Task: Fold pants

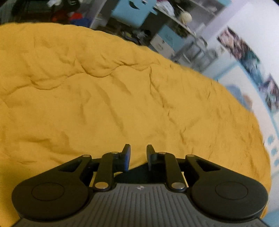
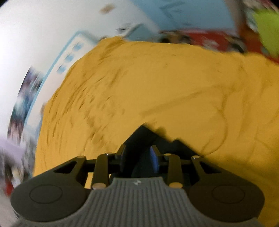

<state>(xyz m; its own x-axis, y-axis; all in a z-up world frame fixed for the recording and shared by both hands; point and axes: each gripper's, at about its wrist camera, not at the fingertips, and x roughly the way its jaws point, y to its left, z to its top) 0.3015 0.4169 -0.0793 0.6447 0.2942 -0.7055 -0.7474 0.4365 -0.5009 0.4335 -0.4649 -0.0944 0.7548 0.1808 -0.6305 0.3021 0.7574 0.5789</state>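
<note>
A dark piece of cloth, the pants [image 2: 143, 139], shows in the right wrist view as a black pointed corner between and just beyond my right gripper's fingers [image 2: 138, 155]. The right jaws stand apart with the dark cloth between them; the view is blurred, so the grip is unclear. In the left wrist view a dark patch of the pants [image 1: 139, 172] lies under my left gripper [image 1: 138, 151], whose jaws stand open with nothing between the tips. Both grippers hover low over a wrinkled mustard-yellow bedspread [image 1: 104, 97].
The yellow bedspread [image 2: 157, 83] fills both views. Shelves with blue boxes [image 1: 132, 10] stand beyond the bed's far edge. A white wall with posters [image 1: 244, 50] runs along the right side in the left view. Red and green items [image 2: 261, 29] lie past the bed.
</note>
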